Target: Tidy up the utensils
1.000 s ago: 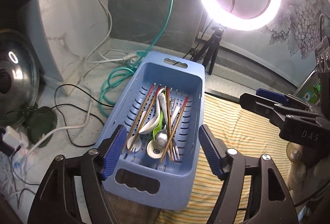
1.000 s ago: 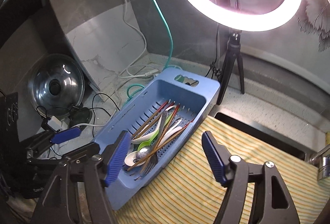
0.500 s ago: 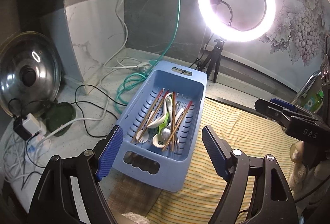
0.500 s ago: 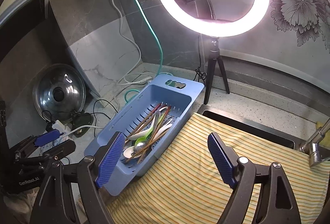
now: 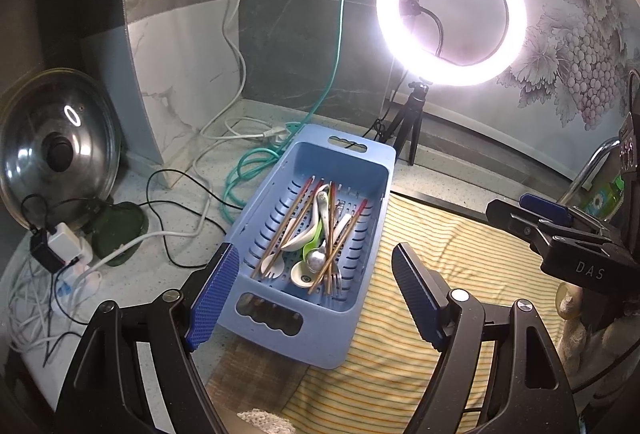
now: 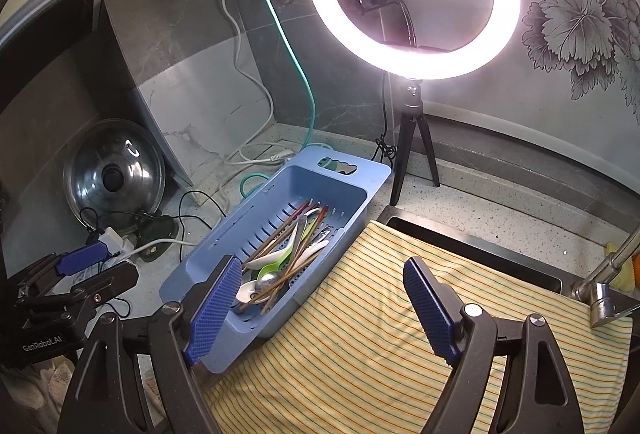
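A blue slotted basket (image 5: 372,170) lies on the counter, its right side over a yellow striped cloth (image 5: 460,258). It holds several wooden chopsticks (image 5: 288,222), white spoons (image 5: 298,240), a green spoon (image 5: 310,244), a metal spoon (image 5: 316,258) and forks (image 5: 334,276). My left gripper (image 5: 314,292) is open and empty, above the basket's near end. My right gripper (image 6: 324,304) is open and empty, above the cloth (image 6: 380,334) beside the basket (image 6: 352,178). It also shows at the right of the left wrist view (image 5: 560,234).
A lit ring light (image 5: 452,12) on a tripod stands behind the basket. A pot lid (image 5: 56,150), power strip (image 5: 64,242) and tangled cables (image 5: 188,202) lie left. A green hose (image 5: 336,46) hangs from the wall. A tap (image 6: 608,274) stands right of the cloth.
Both grippers have pulled back and up from the basket, which looks smaller and farther. Both stay open and empty. The utensils have not moved.
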Demonstrator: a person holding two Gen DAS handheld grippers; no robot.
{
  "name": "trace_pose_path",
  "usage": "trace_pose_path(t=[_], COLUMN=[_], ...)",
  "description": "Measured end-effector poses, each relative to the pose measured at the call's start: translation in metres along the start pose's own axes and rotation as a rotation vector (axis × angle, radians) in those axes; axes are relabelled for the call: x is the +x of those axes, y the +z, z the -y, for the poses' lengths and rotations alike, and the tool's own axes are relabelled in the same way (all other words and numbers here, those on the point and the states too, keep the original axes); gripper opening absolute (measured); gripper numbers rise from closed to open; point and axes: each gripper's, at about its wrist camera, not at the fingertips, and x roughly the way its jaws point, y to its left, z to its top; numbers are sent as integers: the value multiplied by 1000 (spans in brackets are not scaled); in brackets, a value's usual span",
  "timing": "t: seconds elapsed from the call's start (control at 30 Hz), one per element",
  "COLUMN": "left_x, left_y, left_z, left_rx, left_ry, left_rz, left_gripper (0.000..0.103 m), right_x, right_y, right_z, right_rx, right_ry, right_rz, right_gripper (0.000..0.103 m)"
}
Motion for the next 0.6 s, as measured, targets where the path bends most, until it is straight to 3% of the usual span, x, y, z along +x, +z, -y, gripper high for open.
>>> trace_pose_path(t=[0.6], left_x=[-3], left_y=[3], left_z=[5], left_rx=[6], left_ry=[-10], left_rz=[0], left_gripper=[79], right_x=[0], right_y=[1], right_z=[7], right_rx=[18], right_ry=[0], right_rz=[-3], right_gripper=[81])
